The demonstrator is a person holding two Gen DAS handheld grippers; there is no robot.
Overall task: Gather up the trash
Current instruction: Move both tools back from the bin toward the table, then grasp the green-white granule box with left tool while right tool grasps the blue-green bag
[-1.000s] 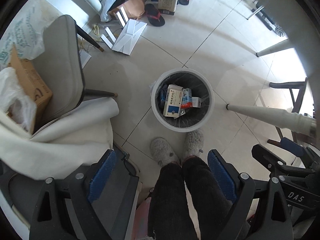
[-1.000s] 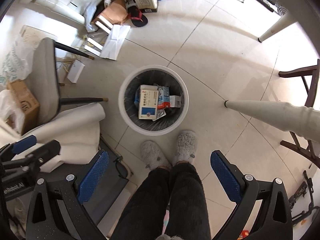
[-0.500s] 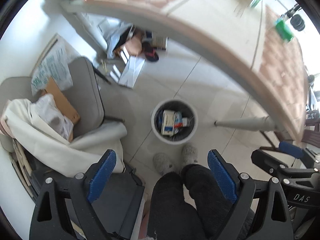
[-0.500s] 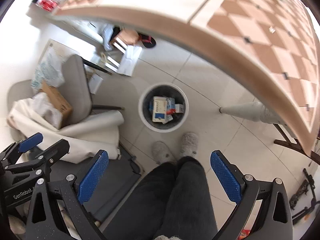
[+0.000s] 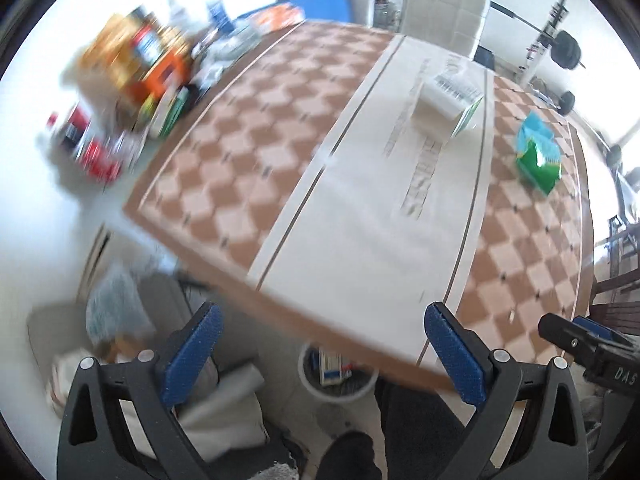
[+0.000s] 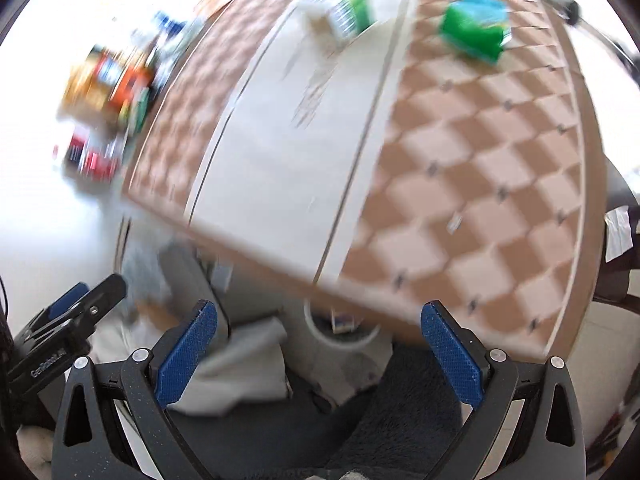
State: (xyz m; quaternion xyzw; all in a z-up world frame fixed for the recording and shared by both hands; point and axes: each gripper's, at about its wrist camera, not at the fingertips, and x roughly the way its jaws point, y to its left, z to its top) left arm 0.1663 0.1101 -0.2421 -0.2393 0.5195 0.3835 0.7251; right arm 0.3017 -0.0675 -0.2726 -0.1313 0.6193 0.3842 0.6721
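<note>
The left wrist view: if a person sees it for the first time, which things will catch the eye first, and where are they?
First comes the large table with its brown and cream checkered top and pale middle strip, filling most of the view. On its far right part lie a bright green packet and a white box. At the bottom, the left gripper stands open and empty, and the white trash bin with boxes inside peeks out below the table edge.

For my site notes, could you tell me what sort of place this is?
Probably a lived-in home dining room: a checkered table, a padded chair, barbell weights, and a trash bin on the floor.
</note>
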